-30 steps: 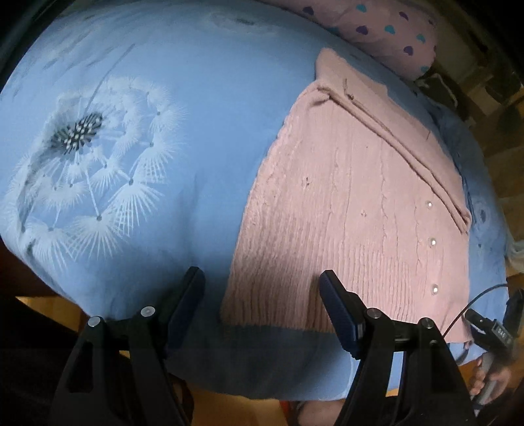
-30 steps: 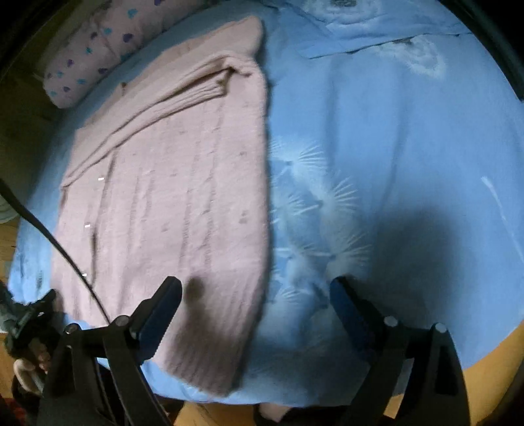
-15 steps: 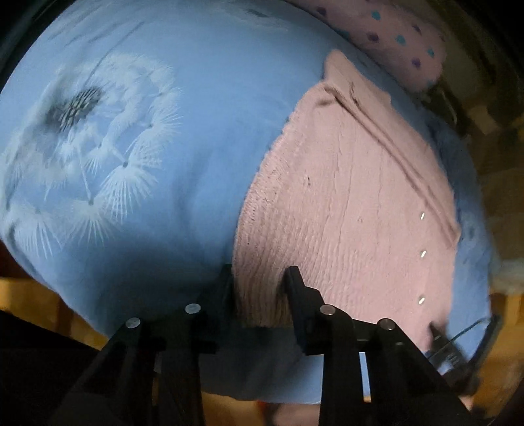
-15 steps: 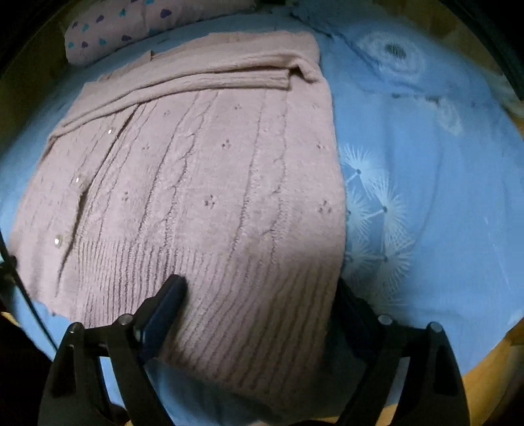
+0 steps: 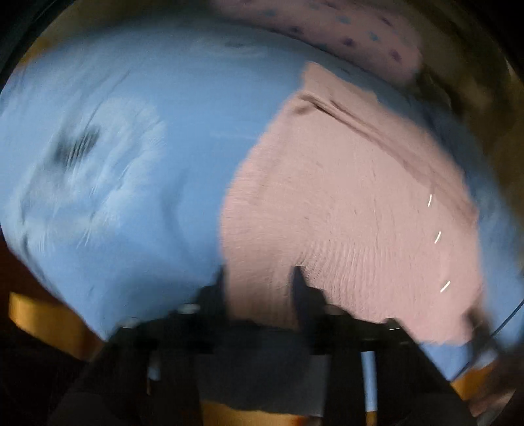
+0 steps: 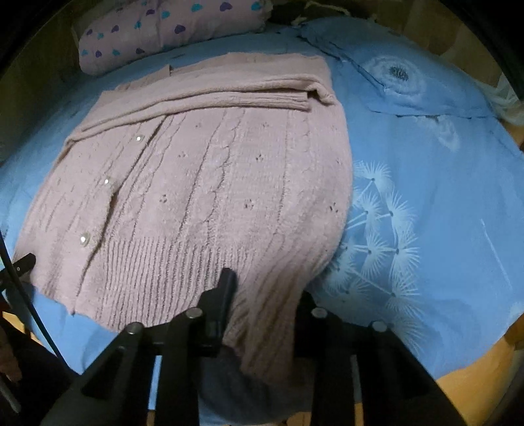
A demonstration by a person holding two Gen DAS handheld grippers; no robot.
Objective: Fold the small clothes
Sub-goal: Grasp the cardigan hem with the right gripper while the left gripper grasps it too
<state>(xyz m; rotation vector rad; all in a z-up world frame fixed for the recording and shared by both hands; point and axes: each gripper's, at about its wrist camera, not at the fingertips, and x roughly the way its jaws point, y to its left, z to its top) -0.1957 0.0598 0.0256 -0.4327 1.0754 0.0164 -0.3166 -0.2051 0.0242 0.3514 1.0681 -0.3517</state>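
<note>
A pink cable-knit cardigan [image 6: 213, 170] with pearly buttons lies flat on a blue dandelion-print bed sheet [image 6: 425, 164], one sleeve folded across its top. In the right wrist view my right gripper [image 6: 265, 288] is at the near right corner of the ribbed hem. Its jaws are closing, and the knit bunches up between them. The left wrist view is blurred. There my left gripper [image 5: 258, 275] is shut on the near left corner of the cardigan [image 5: 344, 196], with pink hem pinched between its fingers.
A pink pillow [image 6: 163, 29] with coloured hearts lies beyond the cardigan at the bed's far end. The sheet [image 5: 131, 114] drops off at the near edge over yellow wood [image 6: 475, 377]. A black cable [image 6: 23, 295] crosses the left edge.
Both grippers went from wide open above the hem to closed on it, left on the left corner, right on the right corner. The right gripper shifted left over the cardigan.
</note>
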